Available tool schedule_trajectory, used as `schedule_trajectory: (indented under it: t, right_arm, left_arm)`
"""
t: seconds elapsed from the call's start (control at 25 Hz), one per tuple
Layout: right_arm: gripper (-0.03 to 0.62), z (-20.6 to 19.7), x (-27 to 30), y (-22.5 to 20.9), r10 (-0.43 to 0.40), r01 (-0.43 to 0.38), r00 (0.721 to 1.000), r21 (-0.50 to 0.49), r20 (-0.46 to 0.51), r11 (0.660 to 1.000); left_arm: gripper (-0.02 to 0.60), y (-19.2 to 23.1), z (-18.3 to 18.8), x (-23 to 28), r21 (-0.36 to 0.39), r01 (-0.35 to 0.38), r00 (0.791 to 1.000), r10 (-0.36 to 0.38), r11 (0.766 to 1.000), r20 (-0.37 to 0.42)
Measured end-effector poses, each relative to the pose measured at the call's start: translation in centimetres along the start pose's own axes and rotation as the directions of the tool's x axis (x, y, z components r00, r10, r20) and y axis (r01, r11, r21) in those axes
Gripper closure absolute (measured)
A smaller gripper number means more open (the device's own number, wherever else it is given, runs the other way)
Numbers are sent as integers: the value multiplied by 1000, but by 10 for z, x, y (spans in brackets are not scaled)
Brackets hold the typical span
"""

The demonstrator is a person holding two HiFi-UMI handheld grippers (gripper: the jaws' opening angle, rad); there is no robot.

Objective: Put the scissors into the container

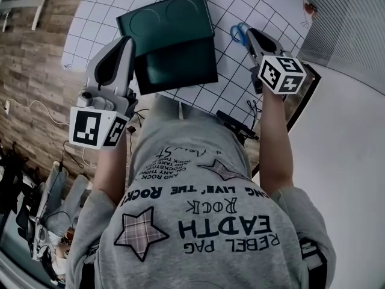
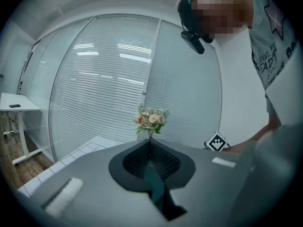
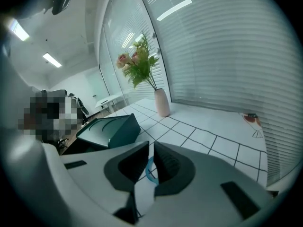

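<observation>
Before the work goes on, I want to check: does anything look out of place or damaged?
Nothing stands out: the blue-handled scissors lie flat on the gridded cloth, and the green container stands open.

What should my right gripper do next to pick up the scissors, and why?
Probably open the right gripper before going any lower. Its jaws stand almost together just above the scissors, and the blue handle shows through the narrow gap between them. Closed like that, they likely can't straddle the handle to grip it.
</observation>
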State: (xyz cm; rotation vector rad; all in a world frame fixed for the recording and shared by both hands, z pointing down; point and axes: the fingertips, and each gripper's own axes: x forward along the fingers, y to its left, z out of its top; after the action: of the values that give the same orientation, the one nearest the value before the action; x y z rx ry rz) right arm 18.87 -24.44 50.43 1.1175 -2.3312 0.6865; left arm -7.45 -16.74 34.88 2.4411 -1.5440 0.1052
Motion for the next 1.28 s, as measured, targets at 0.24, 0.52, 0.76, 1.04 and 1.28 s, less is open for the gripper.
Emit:
schedule_trajectory:
  t: [0.24, 0.52, 0.76, 1.04, 1.28]
  right_arm:
    - [577, -17, 20, -2, 6, -9, 997, -38, -78, 999]
    - [567, -41, 39, -10, -12, -16, 980, -139, -200, 990]
    - [473, -50, 51, -12, -21, -29, 964, -184, -264, 982]
    - [470, -57, 56, -13, -57, -28, 949, -263, -310, 964]
    - [484, -58, 58, -8, -69, -30, 943, -291, -325, 956]
  left_arm:
    - [572, 2, -2, 0, -5, -4, 1000, 4, 1000, -2]
    - [572, 5, -6, -2, -15, -15, 1000, 15, 1000, -10]
    - [572, 6, -8, -2, -17, -20, 1000, 19, 1000, -13]
    - [572, 8, -8, -2, -19, -28, 1000, 27, 999, -13]
    - [572, 7, -12, -4, -31, -32, 999, 31, 999, -15]
